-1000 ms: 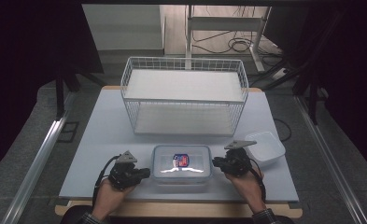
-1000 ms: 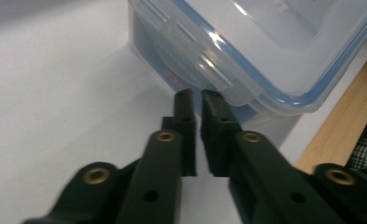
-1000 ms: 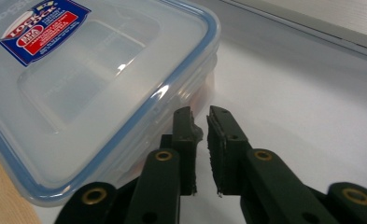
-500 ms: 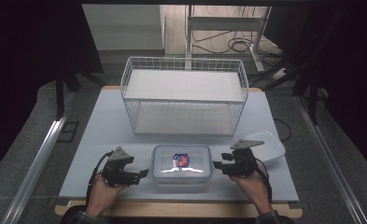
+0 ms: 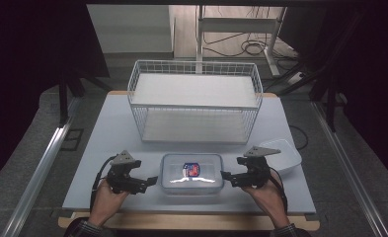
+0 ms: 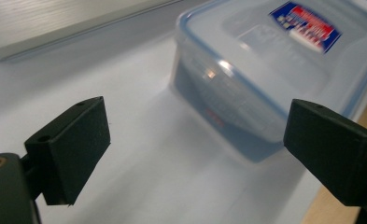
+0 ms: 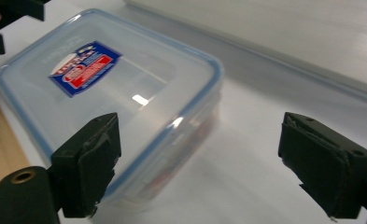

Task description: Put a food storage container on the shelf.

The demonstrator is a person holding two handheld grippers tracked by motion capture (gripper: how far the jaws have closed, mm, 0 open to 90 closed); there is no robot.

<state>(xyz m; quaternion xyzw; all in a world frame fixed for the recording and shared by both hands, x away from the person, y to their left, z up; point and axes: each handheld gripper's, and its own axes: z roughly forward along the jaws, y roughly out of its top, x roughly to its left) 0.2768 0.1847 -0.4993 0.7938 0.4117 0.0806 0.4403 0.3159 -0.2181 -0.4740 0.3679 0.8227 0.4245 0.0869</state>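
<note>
Lidded container (image 5: 192,173) between hand-held grippers (both open)

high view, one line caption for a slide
Both open grippers, left and right, flank a lidded clear box on the table before a wire rack.

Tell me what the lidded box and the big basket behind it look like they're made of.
The lidded box looks like clear glossy plastic: you see through it, light glints off the lid, and a blue seal rims it. The basket looks like white-coated metal wire, thin rods in a grid, though the coating is a guess.
</note>
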